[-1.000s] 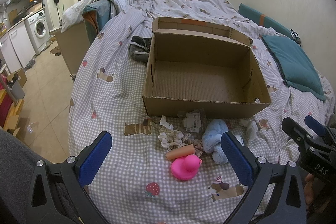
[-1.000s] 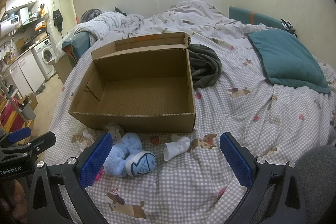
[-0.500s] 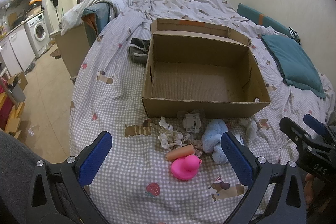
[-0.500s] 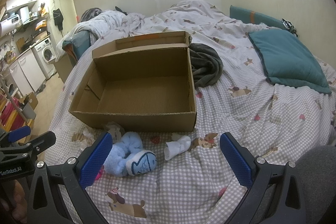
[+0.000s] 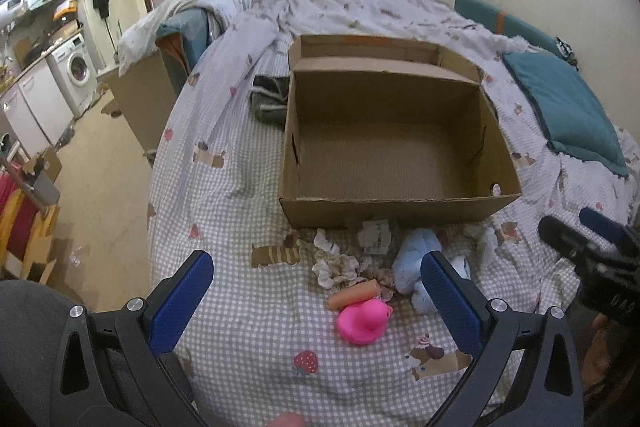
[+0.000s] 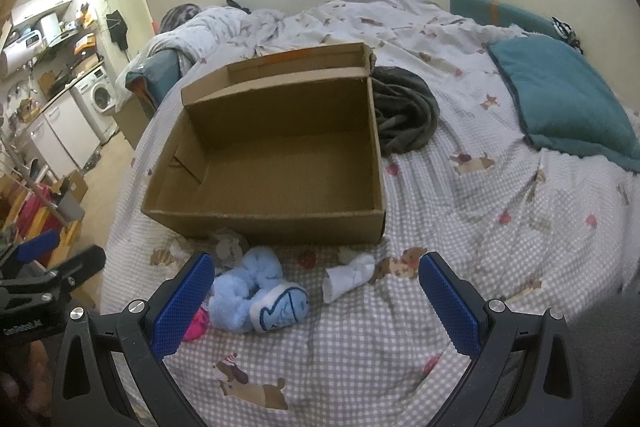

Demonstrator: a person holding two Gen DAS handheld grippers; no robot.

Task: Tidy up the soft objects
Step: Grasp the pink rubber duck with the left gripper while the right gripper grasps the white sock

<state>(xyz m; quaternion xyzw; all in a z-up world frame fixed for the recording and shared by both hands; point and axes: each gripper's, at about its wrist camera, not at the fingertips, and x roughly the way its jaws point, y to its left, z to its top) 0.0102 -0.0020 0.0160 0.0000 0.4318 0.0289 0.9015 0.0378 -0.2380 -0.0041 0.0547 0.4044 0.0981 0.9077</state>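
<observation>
A bed covered in a grey-and-white checked sheet printed with dogs and strawberries fills most of both views, set against a pale wall, with a rumpled duvet heaped at its far end. An open cardboard box sits in the middle of the bed, its inside bare, with a dark grey garment bunched against one of its sides. The soft things lie in a loose cluster on the sheet just in front of the box's near wall: a fluffy blue plush toy, a white sock a little apart from it, a pink duck toy touching an orange roll, a cream frilly scrunchie and a crumpled paper tag. A teal cushion rests on the bed well apart from the box. Beyond the bed's edge is a tan floor, a washing machine under a counter, and cluttered shelves higher up. The left gripper hovers above the cluster with its blue-padded fingers spread wide and nothing between them; the right gripper likewise has its fingers wide apart and empty, above the plush toy and sock.
</observation>
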